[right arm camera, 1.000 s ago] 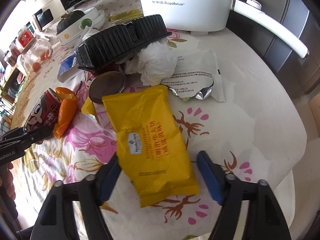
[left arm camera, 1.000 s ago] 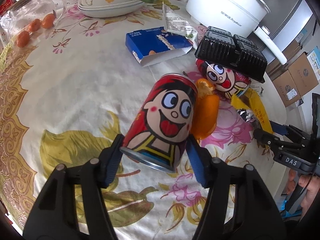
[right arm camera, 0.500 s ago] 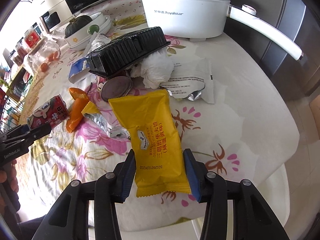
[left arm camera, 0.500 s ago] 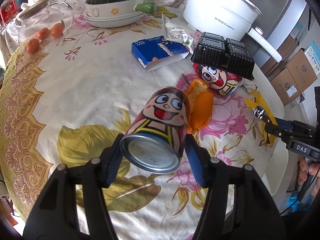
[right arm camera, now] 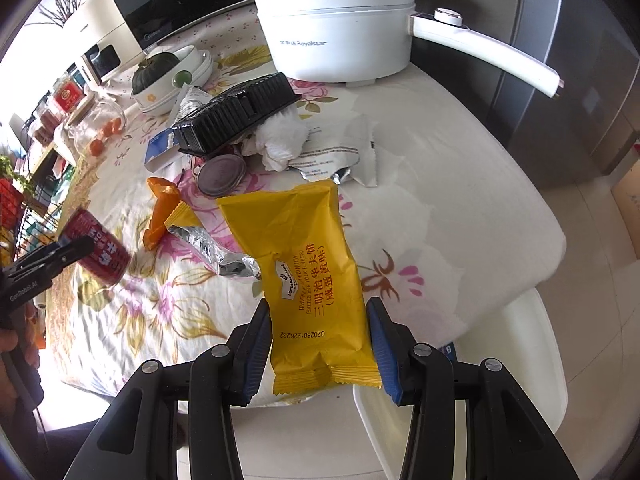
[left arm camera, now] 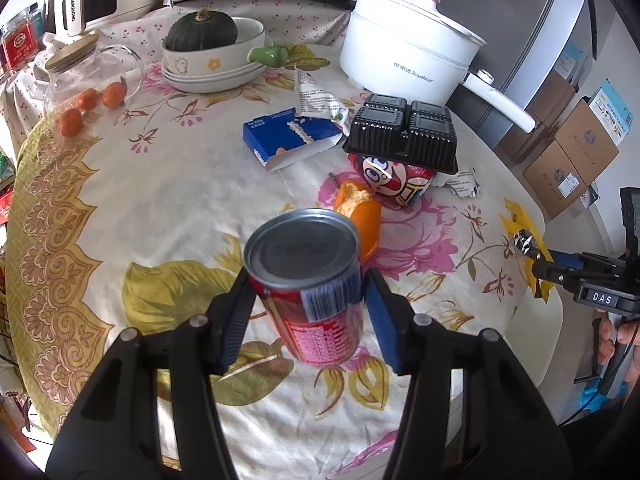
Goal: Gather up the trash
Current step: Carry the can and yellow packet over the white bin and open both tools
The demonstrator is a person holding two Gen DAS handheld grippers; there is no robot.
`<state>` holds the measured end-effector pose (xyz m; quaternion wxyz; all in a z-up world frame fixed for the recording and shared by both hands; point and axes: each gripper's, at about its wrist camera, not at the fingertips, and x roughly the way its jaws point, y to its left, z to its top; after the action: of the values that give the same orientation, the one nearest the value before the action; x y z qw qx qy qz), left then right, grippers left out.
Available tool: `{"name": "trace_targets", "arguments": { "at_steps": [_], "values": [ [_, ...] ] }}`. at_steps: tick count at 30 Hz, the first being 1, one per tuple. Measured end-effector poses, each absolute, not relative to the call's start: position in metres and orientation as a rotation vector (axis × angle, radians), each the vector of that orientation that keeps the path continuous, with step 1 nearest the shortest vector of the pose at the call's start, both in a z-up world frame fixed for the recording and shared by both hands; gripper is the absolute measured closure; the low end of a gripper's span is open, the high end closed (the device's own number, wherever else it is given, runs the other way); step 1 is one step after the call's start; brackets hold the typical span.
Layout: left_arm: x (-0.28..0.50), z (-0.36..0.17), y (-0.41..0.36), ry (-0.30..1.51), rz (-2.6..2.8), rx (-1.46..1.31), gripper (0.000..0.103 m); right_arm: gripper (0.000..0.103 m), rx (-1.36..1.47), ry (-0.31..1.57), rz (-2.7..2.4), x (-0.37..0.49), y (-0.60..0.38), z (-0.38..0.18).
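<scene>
Left wrist cam: I've got the red can (left arm camera: pixel 316 292) pinched between the left gripper (left arm camera: pixel 306 300) pads, jaws just been closing on it, can tipped w/ its flat end toward the lens and clear of the tablecloth (left arm camera: pixel 160 200). Right wrist cam: right gripper (right arm camera: pixel 318 344) clamped on the yellow snack wrapper (right arm camera: pixel 304 264), jaws just been closing too, pads pressing both side edges, far end of the pack hanging over the cloth. So two pieces in hand, neither binned; can't see any bin in either view. Lots left on the table, I reckon: second cartoon can (left arm camera: pixel 394 180) at 1 o'clock from mine, tucked under the black plastic tray (left arm camera: pixel 402 132); orange peel (left arm camera: pixel 360 216) just beside my can at 1; blue carton (left arm camera: pixel 292 138) at 12; torn silver wrappers (right arm camera: pixel 216 248) at 10 from the yellow pack; crumpled tissue (right arm camera: pixel 282 140) at 12 by the tray. Early days, most of the pickup still ahead.
</scene>
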<state>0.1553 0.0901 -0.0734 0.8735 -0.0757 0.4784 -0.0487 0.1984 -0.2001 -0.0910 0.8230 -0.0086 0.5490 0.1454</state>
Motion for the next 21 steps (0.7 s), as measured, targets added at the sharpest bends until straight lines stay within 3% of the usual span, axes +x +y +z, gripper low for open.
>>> {"name": "trace_targets", "arguments": {
  "at_steps": [10, 21],
  "values": [
    [0.154, -0.068, 0.066, 0.976, -0.128, -0.150, 0.047, 0.055, -0.010, 1.161, 0.289, 0.184, -0.233, -0.084],
    [0.147, -0.055, -0.012, 0.941, -0.292, -0.076, 0.047, 0.055, 0.009, 1.149, 0.226, 0.164, -0.284, -0.076]
  ]
}}
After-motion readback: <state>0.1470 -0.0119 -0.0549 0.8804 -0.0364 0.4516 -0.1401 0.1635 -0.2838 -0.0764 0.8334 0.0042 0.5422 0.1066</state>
